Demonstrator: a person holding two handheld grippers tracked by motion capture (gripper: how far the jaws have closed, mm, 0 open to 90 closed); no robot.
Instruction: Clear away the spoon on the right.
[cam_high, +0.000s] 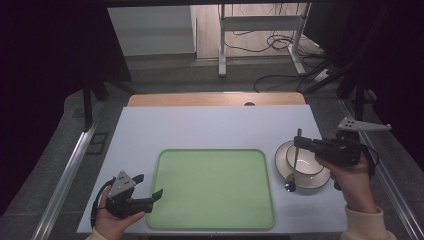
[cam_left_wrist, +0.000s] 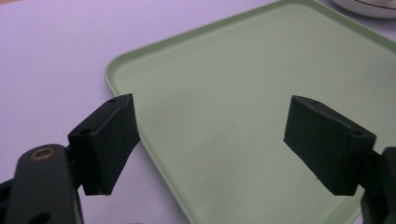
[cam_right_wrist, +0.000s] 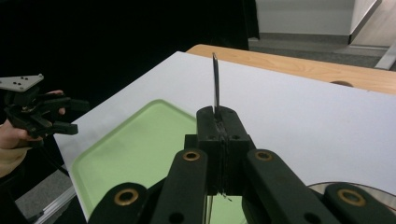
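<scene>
The spoon (cam_high: 295, 162) hangs upright in the right gripper (cam_high: 299, 141), its handle pinched between the closed jaws and its tip rising above them. Its bowl end hangs at the near left rim of the saucer (cam_high: 281, 162), just beside the cup (cam_high: 305, 162); whether it touches the saucer is unclear. In the right gripper view the handle (cam_right_wrist: 215, 84) stands straight up from the pressed-together jaws. The cup sits on the saucer at the desk's (cam_high: 210, 127) right side, just right of the green tray (cam_high: 212, 187). The tray lies flat in the near middle of the desk. The left gripper (cam_high: 150, 189) rests at the tray's near left corner, held in the left hand (cam_high: 112, 222), its jaws wide apart with nothing between them; beyond them lies the tray's (cam_left_wrist: 243, 107) surface.
</scene>
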